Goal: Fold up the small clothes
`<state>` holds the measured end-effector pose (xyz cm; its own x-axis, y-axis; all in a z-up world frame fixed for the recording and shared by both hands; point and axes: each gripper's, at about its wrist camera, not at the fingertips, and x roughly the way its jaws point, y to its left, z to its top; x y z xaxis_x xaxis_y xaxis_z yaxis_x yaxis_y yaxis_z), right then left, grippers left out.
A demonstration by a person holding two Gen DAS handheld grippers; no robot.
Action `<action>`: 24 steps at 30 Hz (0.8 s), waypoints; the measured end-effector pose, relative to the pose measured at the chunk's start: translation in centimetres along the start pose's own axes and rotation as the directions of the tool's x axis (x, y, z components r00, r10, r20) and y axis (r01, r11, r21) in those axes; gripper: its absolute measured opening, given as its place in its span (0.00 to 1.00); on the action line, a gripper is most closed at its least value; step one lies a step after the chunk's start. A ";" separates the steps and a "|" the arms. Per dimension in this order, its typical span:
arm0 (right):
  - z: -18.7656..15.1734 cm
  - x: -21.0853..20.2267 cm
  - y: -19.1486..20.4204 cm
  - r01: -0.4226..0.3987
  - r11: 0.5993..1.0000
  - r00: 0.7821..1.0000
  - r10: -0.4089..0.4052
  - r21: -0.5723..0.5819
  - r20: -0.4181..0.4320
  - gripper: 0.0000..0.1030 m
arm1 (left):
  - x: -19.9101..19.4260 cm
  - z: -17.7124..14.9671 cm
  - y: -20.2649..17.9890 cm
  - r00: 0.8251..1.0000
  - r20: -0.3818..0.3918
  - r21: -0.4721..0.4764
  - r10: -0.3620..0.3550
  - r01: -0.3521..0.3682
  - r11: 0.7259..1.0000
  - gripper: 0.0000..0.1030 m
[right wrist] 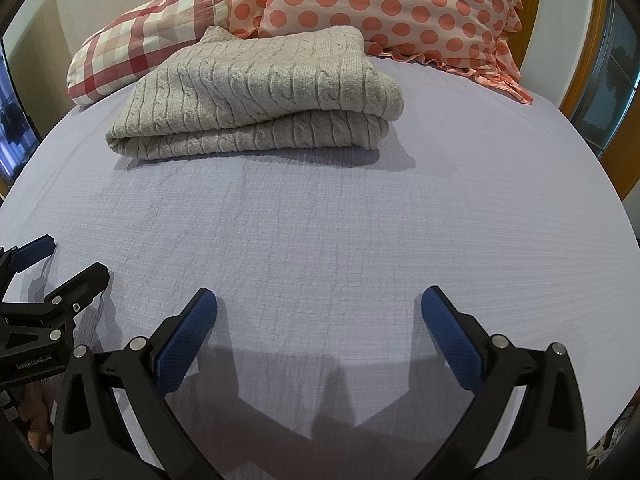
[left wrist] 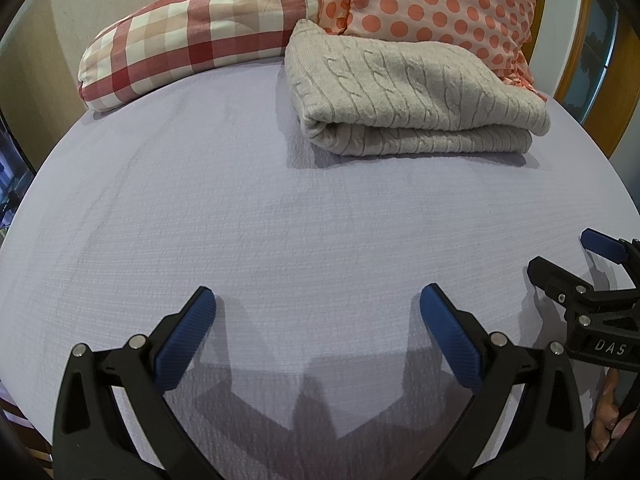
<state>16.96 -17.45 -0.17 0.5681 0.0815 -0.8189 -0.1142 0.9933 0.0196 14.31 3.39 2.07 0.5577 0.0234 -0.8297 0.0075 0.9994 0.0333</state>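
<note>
A beige cable-knit sweater (left wrist: 412,96) lies folded in a neat stack on the lilac bed sheet (left wrist: 240,208), far from both grippers. It also shows in the right wrist view (right wrist: 264,96). My left gripper (left wrist: 316,312) is open and empty, low over the near part of the sheet. My right gripper (right wrist: 318,312) is open and empty, beside it. The right gripper shows at the right edge of the left wrist view (left wrist: 576,264), and the left gripper at the left edge of the right wrist view (right wrist: 68,260).
A red-and-white checked pillow (left wrist: 192,36) and a pink pillow with coral dots (left wrist: 432,4) lie at the head of the bed behind the sweater. A wooden frame (left wrist: 580,56) and window stand to the right.
</note>
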 end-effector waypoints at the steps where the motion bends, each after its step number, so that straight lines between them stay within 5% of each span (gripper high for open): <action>1: 0.0 0.0 0.0 0.000 1.000 1.000 0.000 0.000 0.000 0.99 | 0.0 0.0 0.0 1.000 -0.002 0.000 0.000 0.000 1.000 0.98; 24: 0.0 0.0 0.0 0.000 1.000 1.000 0.000 -0.001 0.000 0.99 | 0.1 0.1 0.0 1.000 -0.021 0.010 -0.007 0.007 1.000 0.98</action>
<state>16.93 -17.45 -0.17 0.5683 0.0820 -0.8187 -0.1151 0.9932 0.0196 14.47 3.43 2.02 0.5398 0.0167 -0.8416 0.0197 0.9993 0.0325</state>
